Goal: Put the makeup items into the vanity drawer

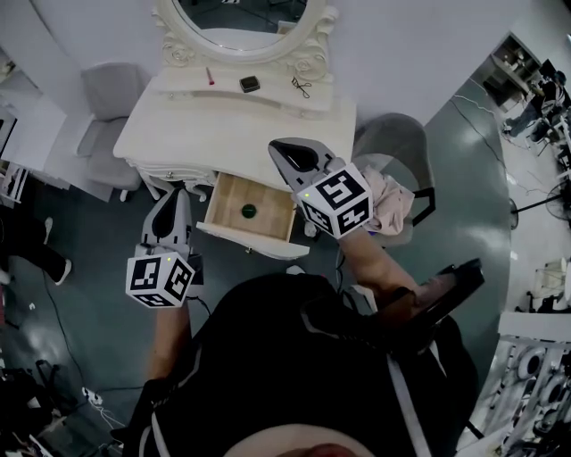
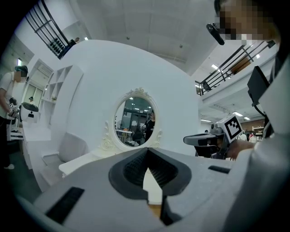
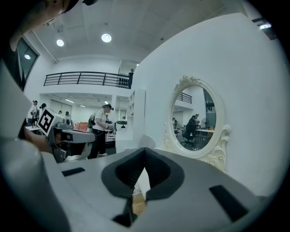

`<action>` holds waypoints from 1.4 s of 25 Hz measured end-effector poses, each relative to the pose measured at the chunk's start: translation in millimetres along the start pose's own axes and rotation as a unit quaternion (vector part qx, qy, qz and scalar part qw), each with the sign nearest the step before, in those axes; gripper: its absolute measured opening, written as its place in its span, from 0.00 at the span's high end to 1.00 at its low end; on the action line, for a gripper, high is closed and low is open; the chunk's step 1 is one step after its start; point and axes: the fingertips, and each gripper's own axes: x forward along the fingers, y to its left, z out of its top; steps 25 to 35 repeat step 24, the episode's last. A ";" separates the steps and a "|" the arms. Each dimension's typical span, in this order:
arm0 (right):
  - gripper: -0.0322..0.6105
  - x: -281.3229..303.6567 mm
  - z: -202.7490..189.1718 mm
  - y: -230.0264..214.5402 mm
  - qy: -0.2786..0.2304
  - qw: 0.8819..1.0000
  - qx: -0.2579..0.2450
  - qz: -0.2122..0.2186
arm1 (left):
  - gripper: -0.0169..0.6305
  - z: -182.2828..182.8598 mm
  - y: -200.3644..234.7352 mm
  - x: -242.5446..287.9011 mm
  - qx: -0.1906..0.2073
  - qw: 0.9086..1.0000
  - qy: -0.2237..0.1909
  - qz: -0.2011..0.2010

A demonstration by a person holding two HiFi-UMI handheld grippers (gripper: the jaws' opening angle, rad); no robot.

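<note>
The white vanity [image 1: 178, 134] has its wooden drawer [image 1: 227, 201] pulled open, and a small dark green round item [image 1: 248, 211] lies inside. On the shelf under the mirror [image 1: 241, 13] lie a pink stick [image 1: 210, 76], a black compact [image 1: 250, 84] and a dark eyelash curler [image 1: 301, 87]. My right gripper [image 1: 277, 145] hovers above the tabletop just right of the drawer, shut and empty. My left gripper [image 1: 175, 193] hangs lower, left of the drawer front, with its jaws also shut on nothing. In the gripper views each pair of tips meets, left gripper [image 2: 147, 149] and right gripper [image 3: 145, 149].
A grey chair [image 1: 111, 89] stands left of the vanity. Another grey chair [image 1: 393, 143] at the right carries a pinkish cloth [image 1: 390, 203]. Cables lie on the floor [image 1: 482, 178], and shelving [image 1: 535, 375] lines the right side.
</note>
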 end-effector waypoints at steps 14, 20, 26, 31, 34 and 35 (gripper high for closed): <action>0.95 11.1 8.3 -12.8 -0.005 1.000 -0.007 0.000 | 0.97 5.8 5.7 9.5 0.007 1.000 -0.003 0.016; 0.95 14.2 8.0 -18.2 -0.004 1.000 -0.005 0.000 | 0.97 6.1 5.3 13.5 0.007 1.000 -0.002 0.016; 0.95 15.5 8.7 -20.3 -0.006 1.000 -0.006 -0.002 | 0.97 7.6 4.3 12.9 0.006 1.000 -0.005 0.016; 0.95 15.5 8.7 -20.3 -0.006 1.000 -0.006 -0.002 | 0.97 7.6 4.3 12.9 0.006 1.000 -0.005 0.016; 0.95 15.5 8.7 -20.3 -0.006 1.000 -0.006 -0.002 | 0.97 7.6 4.3 12.9 0.006 1.000 -0.005 0.016; 0.95 15.5 8.7 -20.3 -0.006 1.000 -0.006 -0.002 | 0.97 7.6 4.3 12.9 0.006 1.000 -0.005 0.016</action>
